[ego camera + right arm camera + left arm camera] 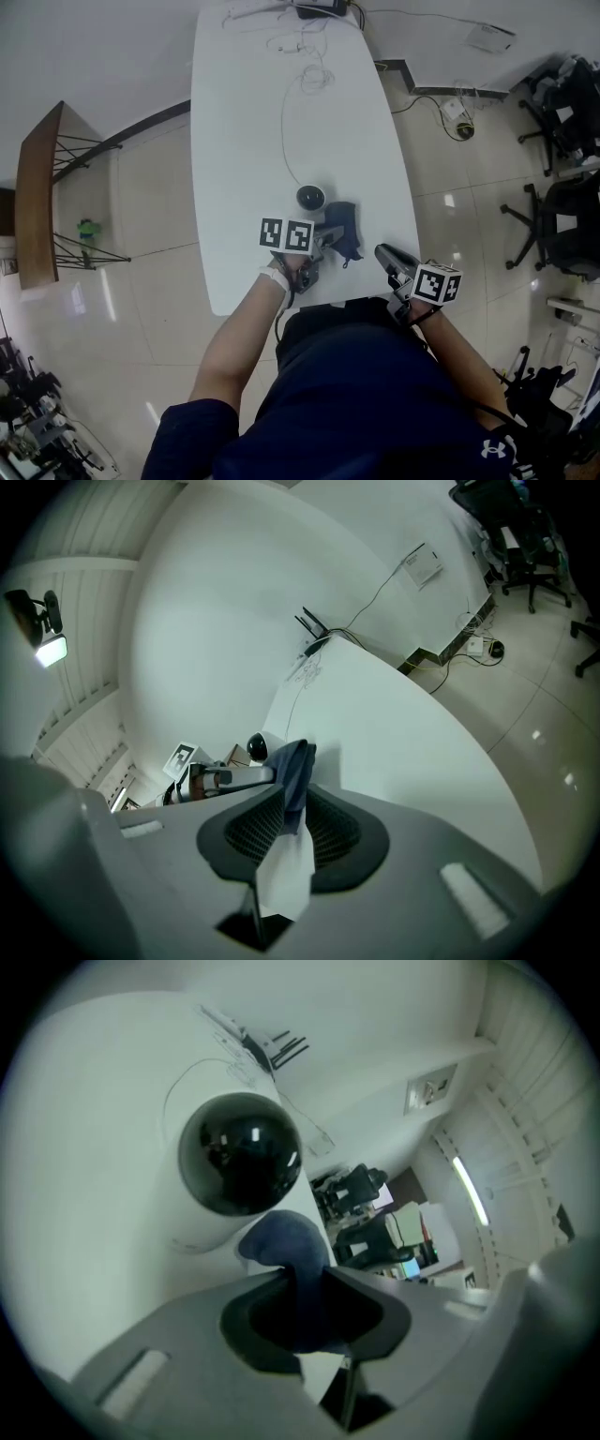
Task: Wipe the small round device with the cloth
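White logo (494, 448) on navy shirt (356, 403), right gripper (293, 799) fingers (330, 834) slightly parted, left gripper (302, 1283) pinching cloth (281, 1241) beside round device (241, 1154)

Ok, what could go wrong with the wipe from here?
Nothing holds the device: a push from the cloth may slide or tip it, dragging its cable. The left tool pinches only a fold of cloth, so it might slip out.

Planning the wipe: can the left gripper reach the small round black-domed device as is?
Probably yes: left gripper, shut on the dark blue cloth, has the device close ahead, with nothing between them.
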The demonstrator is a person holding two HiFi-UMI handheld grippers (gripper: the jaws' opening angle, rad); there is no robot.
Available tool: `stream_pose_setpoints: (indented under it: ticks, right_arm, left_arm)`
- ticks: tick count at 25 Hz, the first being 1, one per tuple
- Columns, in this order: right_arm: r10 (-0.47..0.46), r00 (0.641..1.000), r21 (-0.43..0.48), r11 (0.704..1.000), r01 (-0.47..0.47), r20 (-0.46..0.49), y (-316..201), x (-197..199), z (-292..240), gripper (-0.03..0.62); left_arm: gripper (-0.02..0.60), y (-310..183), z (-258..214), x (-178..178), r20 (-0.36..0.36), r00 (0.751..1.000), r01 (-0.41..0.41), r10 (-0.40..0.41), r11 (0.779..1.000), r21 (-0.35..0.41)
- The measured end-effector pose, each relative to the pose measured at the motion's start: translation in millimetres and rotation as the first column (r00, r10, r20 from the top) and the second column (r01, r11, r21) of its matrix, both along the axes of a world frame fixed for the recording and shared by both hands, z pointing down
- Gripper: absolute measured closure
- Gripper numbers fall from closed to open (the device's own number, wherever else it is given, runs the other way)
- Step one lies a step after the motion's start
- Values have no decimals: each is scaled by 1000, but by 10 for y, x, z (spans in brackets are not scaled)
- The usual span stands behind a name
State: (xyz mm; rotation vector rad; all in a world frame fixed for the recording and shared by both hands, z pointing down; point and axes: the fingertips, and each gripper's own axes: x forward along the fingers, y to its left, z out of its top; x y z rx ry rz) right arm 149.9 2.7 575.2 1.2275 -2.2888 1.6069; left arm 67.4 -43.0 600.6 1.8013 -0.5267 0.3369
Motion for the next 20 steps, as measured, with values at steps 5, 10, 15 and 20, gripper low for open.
stream_pose_setpoints:
  ticks: [5, 10, 15, 20]
  right_arm:
    - [26, 1000, -7, 1000, -26, -5, -20, 156, 65, 520]
    - [30, 1000, 8, 1000, -30, 1, -107, 81, 47, 522]
    - [10, 1000, 21, 1000, -10, -4, -130, 1, 42, 522]
    - [25, 999, 24, 999, -24, -20, -102, 53, 50, 522]
  left_arm:
    - [512, 3, 10, -23, 125, 990, 54, -58, 998, 38]
    - [511, 147, 144, -663, 286, 953, 99, -104, 995, 32]
    - [511, -96, -92, -1227, 597, 799, -279, 70, 923, 265]
    - [511, -639, -407, -1427, 816, 560, -666, 141, 662, 343]
